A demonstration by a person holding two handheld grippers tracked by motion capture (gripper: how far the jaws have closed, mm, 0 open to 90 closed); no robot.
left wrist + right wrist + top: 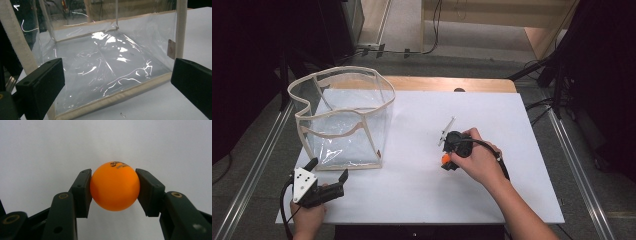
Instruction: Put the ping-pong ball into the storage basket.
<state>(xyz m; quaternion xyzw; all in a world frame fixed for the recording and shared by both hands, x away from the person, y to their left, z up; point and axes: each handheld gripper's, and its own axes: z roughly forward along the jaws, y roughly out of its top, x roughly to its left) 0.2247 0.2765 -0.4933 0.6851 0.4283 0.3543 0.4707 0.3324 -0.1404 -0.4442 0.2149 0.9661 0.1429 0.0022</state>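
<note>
From above, the right gripper (445, 159) is hovering over the white desk (422, 190) near its middle, pinching an orange ball (445, 159), well apart from the clear bag (343, 117) standing at the left. Just before that bag the left gripper (329, 177) is lying with fingers spread.

Along the left gripper's wide-apart fingers (41, 85), the bag (107, 67) is sitting close ahead, nothing between them.

Along the right gripper, both fingers (81, 191) are pressing the ball (114, 186) from either side.

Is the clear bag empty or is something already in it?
Empty: the clear bag stands open, nothing inside. The orange ball sits clamped in the right tool.
</note>
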